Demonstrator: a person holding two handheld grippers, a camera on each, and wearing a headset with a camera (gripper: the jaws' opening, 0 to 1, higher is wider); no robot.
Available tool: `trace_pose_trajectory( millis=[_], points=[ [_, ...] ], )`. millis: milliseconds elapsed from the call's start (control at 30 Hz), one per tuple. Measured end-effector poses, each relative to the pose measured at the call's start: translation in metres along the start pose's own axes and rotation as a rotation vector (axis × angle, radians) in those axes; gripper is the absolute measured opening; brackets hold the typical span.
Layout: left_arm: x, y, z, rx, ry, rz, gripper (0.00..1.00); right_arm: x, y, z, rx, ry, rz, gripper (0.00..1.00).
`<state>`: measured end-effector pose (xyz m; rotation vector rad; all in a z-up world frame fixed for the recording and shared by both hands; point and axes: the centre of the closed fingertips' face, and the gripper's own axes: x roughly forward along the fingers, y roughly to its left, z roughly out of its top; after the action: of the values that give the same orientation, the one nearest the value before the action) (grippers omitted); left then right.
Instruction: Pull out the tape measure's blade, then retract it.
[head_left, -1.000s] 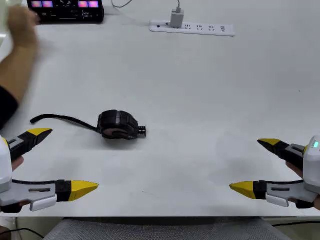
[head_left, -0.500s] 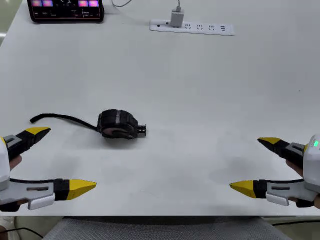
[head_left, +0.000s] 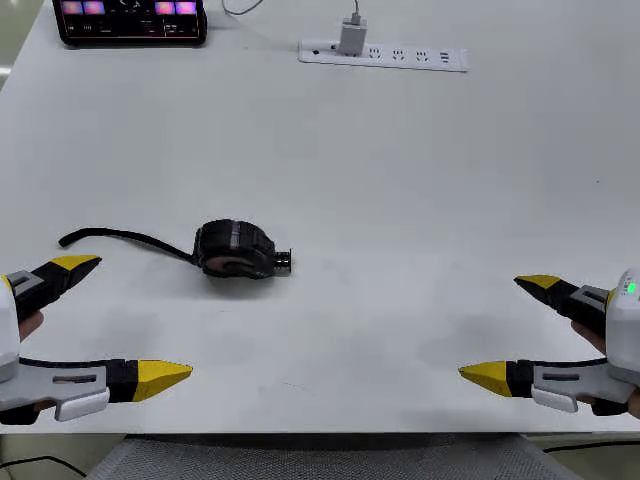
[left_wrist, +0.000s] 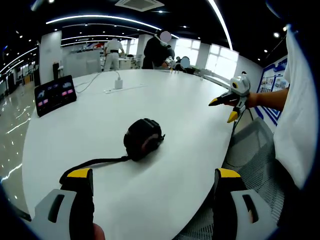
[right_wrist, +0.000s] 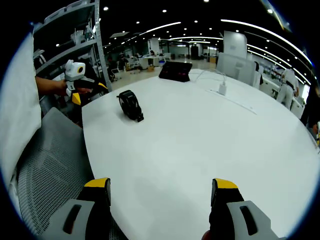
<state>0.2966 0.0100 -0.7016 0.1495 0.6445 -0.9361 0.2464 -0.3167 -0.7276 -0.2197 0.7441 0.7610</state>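
Note:
A black tape measure (head_left: 237, 250) lies on the white table (head_left: 400, 200), left of centre, with a black wrist strap (head_left: 120, 238) trailing to its left; its blade tip (head_left: 284, 262) points right. It appears as the tape measure (left_wrist: 143, 138) in the left gripper view and the tape measure (right_wrist: 130, 105) in the right gripper view. My left gripper (head_left: 132, 318) is open at the near left edge, short of the tape measure. My right gripper (head_left: 505, 330) is open at the near right edge, far from it. Both hold nothing.
A white power strip (head_left: 384, 54) with a plugged charger (head_left: 353, 33) lies at the far edge. A black device with lit pink keys (head_left: 130, 20) sits at the far left corner. A mesh chair seat (head_left: 320, 458) shows below the table's front edge.
A person's hand and arm that reached over the far left of the table one second ago have gone. The grippers and the tape measure have stayed put.

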Motion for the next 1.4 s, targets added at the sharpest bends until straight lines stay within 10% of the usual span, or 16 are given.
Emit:
trace_pose_trajectory(
  millis=[1400],
  points=[
    [0.01, -0.002, 0.009, 0.08, 0.027, -0.044, 0.97, 0.003, 0.001, -0.001, -0.038, 0.02, 0.026, 0.81]
  ],
)
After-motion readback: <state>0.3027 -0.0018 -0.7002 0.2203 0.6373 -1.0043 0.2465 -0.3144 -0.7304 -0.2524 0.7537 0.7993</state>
